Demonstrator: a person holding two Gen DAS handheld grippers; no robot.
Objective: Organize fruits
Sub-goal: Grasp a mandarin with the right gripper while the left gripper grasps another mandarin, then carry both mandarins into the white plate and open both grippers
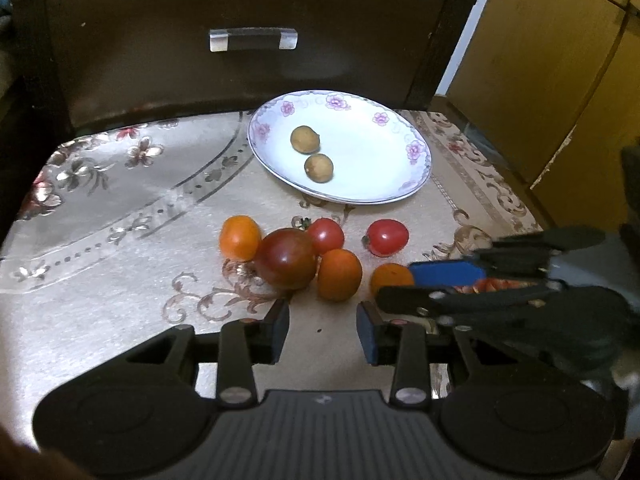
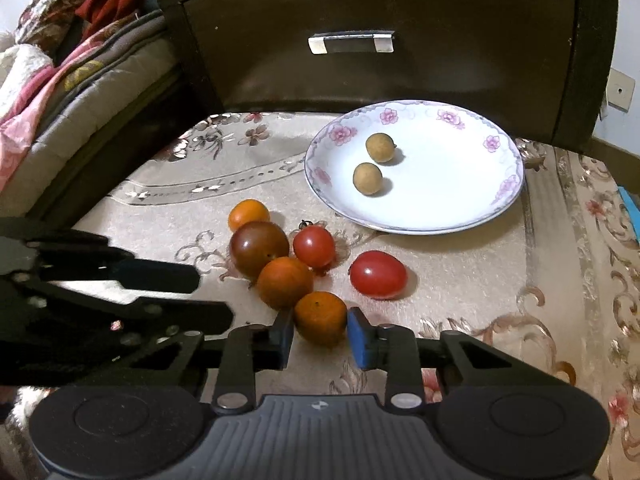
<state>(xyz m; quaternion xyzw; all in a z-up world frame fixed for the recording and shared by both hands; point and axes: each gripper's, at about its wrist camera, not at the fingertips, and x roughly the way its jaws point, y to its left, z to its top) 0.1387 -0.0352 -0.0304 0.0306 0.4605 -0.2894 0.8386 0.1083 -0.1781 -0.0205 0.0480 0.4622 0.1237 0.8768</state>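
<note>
An orange tomato (image 2: 320,317) on the tabletop (image 2: 460,280) is framed between the parted pads of the right tool (image 2: 320,338), not yet gripped. Closing and a lift toward the plate (image 2: 460,216) ahead are called for. The left tool (image 1: 323,330) is held wide, empty.

Home, likely a bedroom. Bed (image 2: 60,92) with layered quilts and blankets at the left edge. Dark wooden nightstand drawer (image 2: 380,40) behind a low desk (image 2: 460,300) under a floral embroidered cloth. Flowered china plate (image 2: 460,184), yellow wooden cabinet (image 1: 560,60).
</note>
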